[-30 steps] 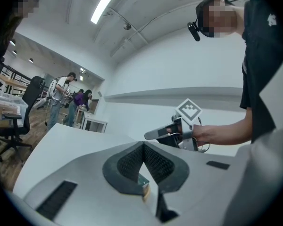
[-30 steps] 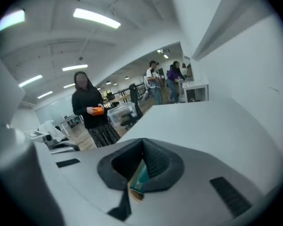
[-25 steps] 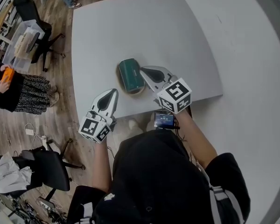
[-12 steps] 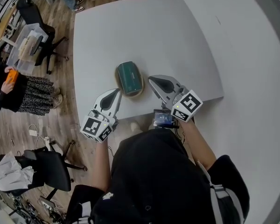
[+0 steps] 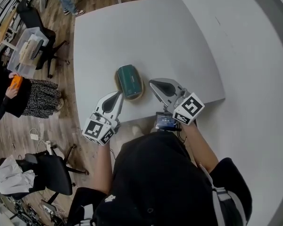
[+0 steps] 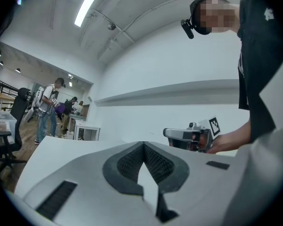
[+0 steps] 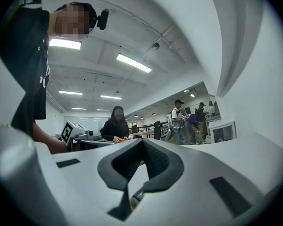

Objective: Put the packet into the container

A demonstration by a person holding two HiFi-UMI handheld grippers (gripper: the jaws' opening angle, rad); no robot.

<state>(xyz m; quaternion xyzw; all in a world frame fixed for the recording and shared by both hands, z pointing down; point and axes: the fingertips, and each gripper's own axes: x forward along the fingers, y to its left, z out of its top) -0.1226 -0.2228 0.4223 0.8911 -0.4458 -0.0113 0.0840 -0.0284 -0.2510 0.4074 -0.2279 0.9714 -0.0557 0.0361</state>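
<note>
A dark green packet (image 5: 130,79) lies in a shallow tan container (image 5: 137,95) near the table's front edge. My left gripper (image 5: 119,94) hovers just left of the container with its jaws together and nothing between them. My right gripper (image 5: 152,82) sits just right of the container, also shut and empty, apart from the packet. In the left gripper view the jaws (image 6: 144,143) meet at the tip, and the right gripper (image 6: 188,138) shows across from it. In the right gripper view the jaws (image 7: 142,140) are closed too.
The grey table (image 5: 146,36) stretches away behind the container. To the left stand office chairs (image 5: 35,18), a clear storage bin (image 5: 23,48) and a person holding something orange (image 5: 15,81). More people stand in the background (image 7: 179,119).
My right gripper has drawn back from the packet's right side, toward the table's front edge and to the right. The packet stays in the container. The left gripper has barely shifted.
</note>
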